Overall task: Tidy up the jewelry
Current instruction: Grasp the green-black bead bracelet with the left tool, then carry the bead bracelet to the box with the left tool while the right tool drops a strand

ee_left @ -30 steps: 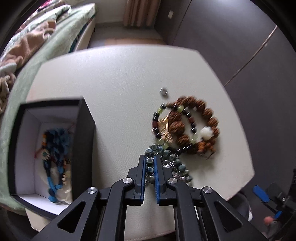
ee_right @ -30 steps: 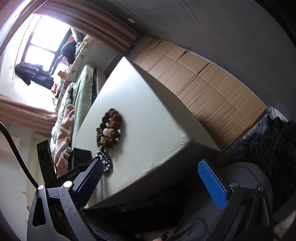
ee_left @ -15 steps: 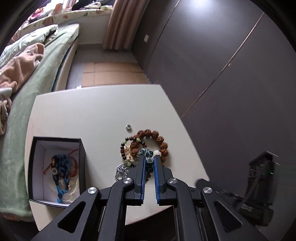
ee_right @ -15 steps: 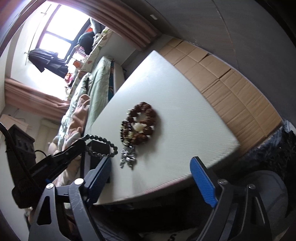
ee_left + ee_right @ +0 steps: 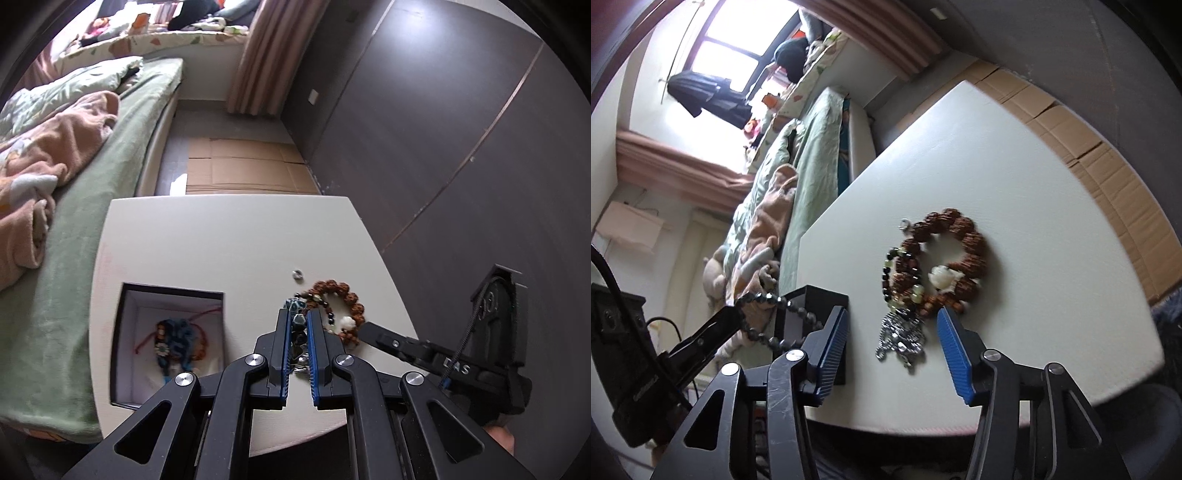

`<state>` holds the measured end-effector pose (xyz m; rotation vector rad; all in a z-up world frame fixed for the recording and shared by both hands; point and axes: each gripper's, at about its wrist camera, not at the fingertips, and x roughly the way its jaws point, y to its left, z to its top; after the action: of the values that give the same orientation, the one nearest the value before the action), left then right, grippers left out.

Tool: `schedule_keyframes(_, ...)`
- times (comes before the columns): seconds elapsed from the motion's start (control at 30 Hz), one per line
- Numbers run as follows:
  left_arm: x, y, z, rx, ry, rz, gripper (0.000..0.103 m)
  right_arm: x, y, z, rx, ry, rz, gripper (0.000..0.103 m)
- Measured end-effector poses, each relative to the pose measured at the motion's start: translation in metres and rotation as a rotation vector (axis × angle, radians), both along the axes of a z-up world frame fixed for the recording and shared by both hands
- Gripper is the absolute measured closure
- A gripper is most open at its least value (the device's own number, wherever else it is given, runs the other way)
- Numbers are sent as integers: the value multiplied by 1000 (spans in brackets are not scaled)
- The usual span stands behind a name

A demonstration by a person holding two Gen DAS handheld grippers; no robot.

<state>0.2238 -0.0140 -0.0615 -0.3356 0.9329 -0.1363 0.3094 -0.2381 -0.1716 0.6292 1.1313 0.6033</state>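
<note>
Since the earlier frame, the left tool has lifted higher, clamped on the grey-blue bead bracelet, which hangs above the worktop beside the black box. The right tool gapes wide over the silver chain. The brown bead bracelet rests nearby; a bed lies alongside.

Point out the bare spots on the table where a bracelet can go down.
Bare: the far half of the table, beyond the black box and the tiny ring. Crowded: the near right corner, around the brown bead bracelet and silver chain.
</note>
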Motion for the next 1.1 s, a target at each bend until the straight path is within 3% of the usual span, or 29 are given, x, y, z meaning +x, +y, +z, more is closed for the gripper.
schedule_keyframes(0.1,-2,11,3,1,-5,20,94,12,12,-3,-20,2,15,52)
schedule_keyframes(0.23,-6,21,8,8,-14,36,94,26,28,-10,-48,7,43,64)
schedule_keyframes(0.5,-15,37,13,9,-22,62,94,51,44,-20,-194,18,63,65)
schedule_keyframes(0.6,-18,42,17,6,-31,75,94,55,50,-25,-242,32,86,70)
schedule_keyframes(0.7,-22,45,21,9,-41,83,94,56,49,-29,-220,55,95,87)
schedule_keyframes(0.77,-25,48,24,7,-48,90,94,52,46,-24,-211,44,86,87)
schedule_keyframes(0.8,-26,50,25,8,-53,95,94,48,44,-19,-208,29,83,93)
schedule_keyframes(1.1,-36,64,26,-18,-65,117,94,26,41,17,-186,-51,79,93)
